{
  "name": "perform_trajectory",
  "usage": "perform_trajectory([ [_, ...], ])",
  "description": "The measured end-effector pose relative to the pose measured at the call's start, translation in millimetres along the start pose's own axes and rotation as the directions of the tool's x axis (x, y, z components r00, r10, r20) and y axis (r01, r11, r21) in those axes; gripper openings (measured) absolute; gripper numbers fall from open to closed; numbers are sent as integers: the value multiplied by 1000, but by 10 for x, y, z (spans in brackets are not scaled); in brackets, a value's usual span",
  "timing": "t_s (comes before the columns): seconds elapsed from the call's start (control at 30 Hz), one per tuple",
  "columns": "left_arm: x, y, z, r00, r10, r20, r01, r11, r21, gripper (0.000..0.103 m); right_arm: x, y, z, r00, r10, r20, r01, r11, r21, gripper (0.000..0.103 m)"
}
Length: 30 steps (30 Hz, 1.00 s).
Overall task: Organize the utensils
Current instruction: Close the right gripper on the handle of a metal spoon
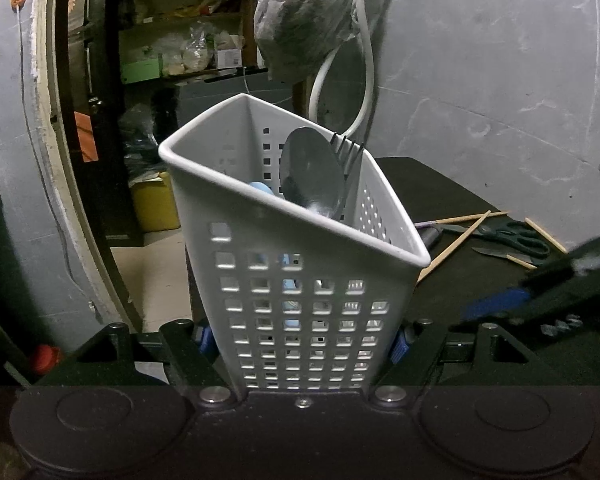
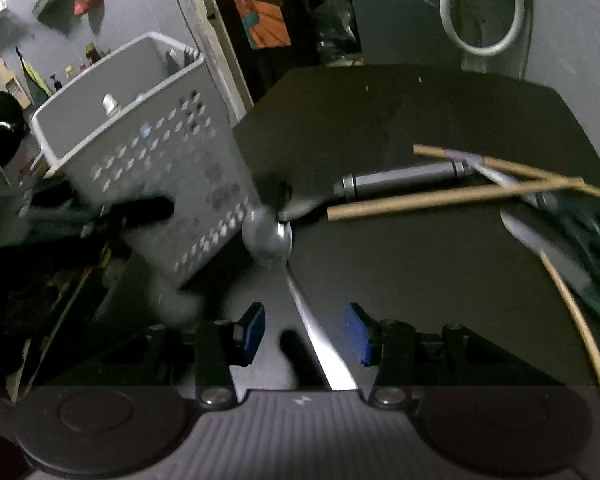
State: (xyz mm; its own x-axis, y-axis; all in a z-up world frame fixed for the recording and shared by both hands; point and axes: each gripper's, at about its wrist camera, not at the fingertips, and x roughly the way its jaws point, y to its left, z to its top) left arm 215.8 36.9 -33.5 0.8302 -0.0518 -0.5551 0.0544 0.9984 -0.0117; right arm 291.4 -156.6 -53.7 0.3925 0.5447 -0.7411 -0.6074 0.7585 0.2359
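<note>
A: Left wrist view first. Left tongs [image 1: 300,346] are clamped on the white perforated caddy [image 1: 292,280], blue pads pressed against both its lower sides. The caddy is tilted, its rim leaning away.
B: Contents?
A: A big spoon [image 1: 312,172] bowl-up, a fork [image 1: 350,150] just behind it, something light blue [image 1: 262,189] lower inside. Right of the caddy, on the black desk [image 1: 432,188]: chopsticks [image 1: 460,240], then green-handled scissors [image 1: 516,236].
B: Right wrist view?
A: Same caddy [image 2: 140,140] sits far left, blurred. The right tongs [image 2: 306,334] stand partly open, and a second spoon [image 2: 268,236] has its handle running between the pads. The right pad [image 2: 358,334] looks apart from the handle; can't tell if the handle's hidden end touches anything.
B: Where's its bowl?
A: Just beside the caddy's lower corner, over the desk's [image 2: 400,272] edge. Further right: a grey metal handle [image 2: 404,182], chopsticks [image 2: 452,196] crossing it, a knife [image 2: 540,248], and the scissors [image 2: 596,220] at the edge.
</note>
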Motion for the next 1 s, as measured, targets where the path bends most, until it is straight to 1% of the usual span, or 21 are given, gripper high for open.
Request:
perform_trajectory([
  [0.03, 2, -1, 1, 1000, -1, -1, 1, 1000, 1, 77, 51, 0, 48, 1000, 3, -1, -3, 1000, -1, 44],
  [0.1, 5, 7, 5, 1000, -5, -3, 5, 1000, 3, 77, 179, 28, 139, 1000, 19, -13, -19, 999, -27, 41],
  [0.2, 3, 19, 4, 1000, -8, -2, 8, 1000, 3, 77, 339, 130, 232, 998, 44, -39, -47, 997, -68, 43],
  [0.23, 3, 21, 5, 1000, -9, -2, 9, 1000, 2, 77, 377, 153, 248, 998, 38, -48, -42, 996, -82, 43],
  [0.27, 5, 22, 3, 1000, -10, -2, 10, 1000, 1, 77, 402, 198, 255, 999, 19, -38, -23, 994, -110, 43],
  [0.3, 7, 20, 4, 1000, -10, -2, 10, 1000, 0, 77, 416, 236, 259, 999, -4, -33, -1, 991, -133, 40],
  [0.33, 8, 20, 4, 1000, -11, -1, 11, 1000, 0, 77, 437, 279, 265, 999, -30, -31, 25, 988, -150, 28],
  [0.37, 9, 25, 1, 1000, -12, 0, 12, 1000, -1, 77, 443, 302, 261, 998, -55, -32, 49, 985, -163, 20],
  [0.4, 9, 27, 1, 1000, -14, 1, 14, 1000, -1, 77, 435, 306, 246, 997, -68, -31, 62, 985, -161, 11],
  [0.47, 12, 32, -4, 1000, -16, 2, 16, 1000, -2, 77, 380, 265, 196, 996, -79, -29, 75, 991, -115, 10],
  [0.53, 13, 39, -9, 1000, -18, 4, 18, 1000, -2, 77, 304, 220, 114, 993, -115, -24, 113, 991, -76, 9],
  [0.63, 13, 56, -17, 1000, -23, 7, 23, 1000, 1, 77, 125, 105, -67, 986, -162, -24, 163, 986, 38, 9],
  [0.8, 9, 77, -24, 999, -34, 10, 34, 999, 8, 77, -193, -2, -406, 970, -236, -56, 242, 946, 217, 8],
  [0.87, 8, 87, -25, 999, -40, 10, 40, 999, 12, 77, -326, -20, -526, 968, -240, -74, 252, 922, 295, 10],
  [0.9, 12, 84, -22, 999, -42, 11, 41, 999, 14, 77, -362, -10, -566, 970, -231, -80, 245, 913, 326, 14],
  [0.93, 14, 84, -20, 999, -43, 11, 43, 999, 16, 77, -391, 8, -603, 973, -213, -88, 231, 907, 352, 19],
  [1.0, 16, 94, -22, 999, -48, 12, 48, 999, 20, 77, -458, 34, -670, 979, -178, -101, 203, 906, 372, 22],
])
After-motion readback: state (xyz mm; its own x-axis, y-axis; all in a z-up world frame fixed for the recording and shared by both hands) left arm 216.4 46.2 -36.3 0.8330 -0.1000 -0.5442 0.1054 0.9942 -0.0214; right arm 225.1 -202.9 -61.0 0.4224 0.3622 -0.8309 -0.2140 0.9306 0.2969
